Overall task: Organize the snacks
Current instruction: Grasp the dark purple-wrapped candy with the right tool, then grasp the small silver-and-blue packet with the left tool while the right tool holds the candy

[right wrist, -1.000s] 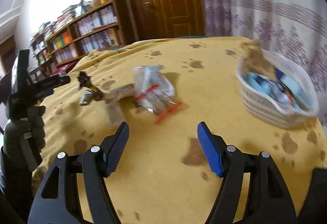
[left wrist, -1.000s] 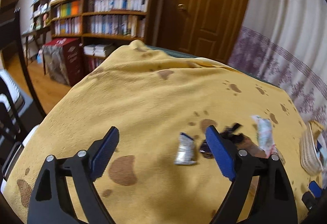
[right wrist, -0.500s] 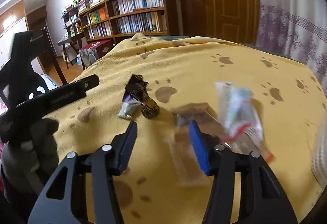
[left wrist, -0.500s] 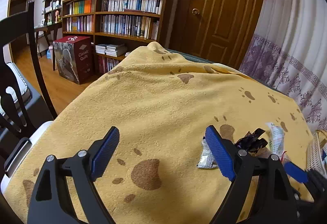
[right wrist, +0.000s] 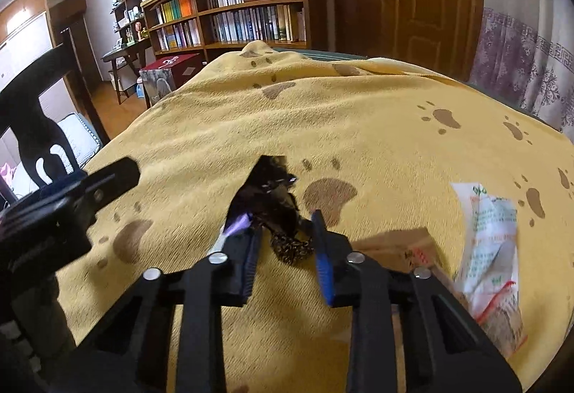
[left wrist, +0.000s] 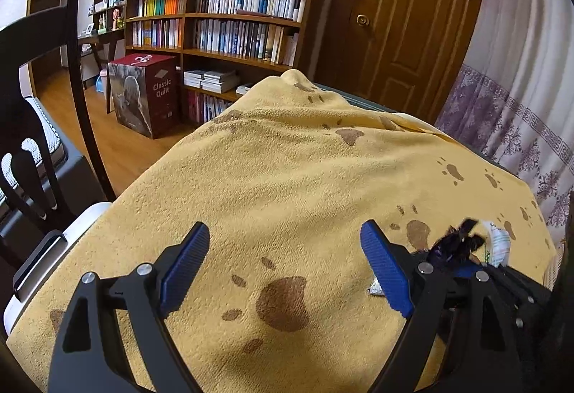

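A dark crinkled snack packet [right wrist: 272, 192] lies on the yellow paw-print blanket [right wrist: 358, 113], and my right gripper [right wrist: 285, 228] is shut on its near end. A silver packet [left wrist: 375, 287] peeks out beside that grip, mostly hidden by fingers. To the right lie a flat brown packet [right wrist: 394, 246] and a white clear-film packet [right wrist: 491, 228]. My left gripper [left wrist: 285, 231] hovers open over bare blanket, nothing between its pads. The dark packet [left wrist: 457, 244] shows just beyond the left gripper's right finger.
A dark wooden chair [left wrist: 36, 106] stands at the blanket's left edge. Beyond the far edge are a bookshelf [left wrist: 229, 23], a red "Classic Quilt" box [left wrist: 147, 91], a wooden door [left wrist: 412, 16] and a patterned curtain [left wrist: 520, 106].
My right gripper swung left, away from the basket, came over the dark packet and closed on it. In the left wrist view the packets slid toward the right edge.
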Motion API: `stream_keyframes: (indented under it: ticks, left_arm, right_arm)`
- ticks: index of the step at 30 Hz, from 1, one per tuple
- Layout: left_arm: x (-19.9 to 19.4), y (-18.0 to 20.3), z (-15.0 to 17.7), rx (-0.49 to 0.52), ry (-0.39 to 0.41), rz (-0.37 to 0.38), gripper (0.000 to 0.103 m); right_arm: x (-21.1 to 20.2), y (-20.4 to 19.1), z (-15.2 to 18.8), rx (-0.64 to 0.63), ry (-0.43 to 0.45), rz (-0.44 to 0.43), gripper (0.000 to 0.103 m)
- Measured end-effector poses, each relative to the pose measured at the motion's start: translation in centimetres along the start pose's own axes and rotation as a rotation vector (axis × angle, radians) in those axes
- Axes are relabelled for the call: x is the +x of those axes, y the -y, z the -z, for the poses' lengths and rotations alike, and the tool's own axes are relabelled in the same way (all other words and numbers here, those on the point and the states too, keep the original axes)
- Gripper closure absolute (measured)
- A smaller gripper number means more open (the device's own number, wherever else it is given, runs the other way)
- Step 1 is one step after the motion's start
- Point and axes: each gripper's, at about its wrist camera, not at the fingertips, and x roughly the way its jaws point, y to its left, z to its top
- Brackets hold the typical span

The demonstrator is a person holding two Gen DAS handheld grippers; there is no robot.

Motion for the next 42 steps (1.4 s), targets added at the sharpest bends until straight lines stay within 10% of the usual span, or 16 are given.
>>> stream_keyframes:
  ticks: [33,42]
  left_arm:
    - [3.8,6.1,3.0,0.188,-0.123,0.195,0.033]
    - [5.1,6.5,3.1,0.197,-0.17,0.173,0.069]
  right_arm:
    - [-8.7,4.5,2.3,0.174,0.149,-0.014,0.082]
    - [-9.9,4.8,2.8,0.187,0.166,-0.014,0.082]
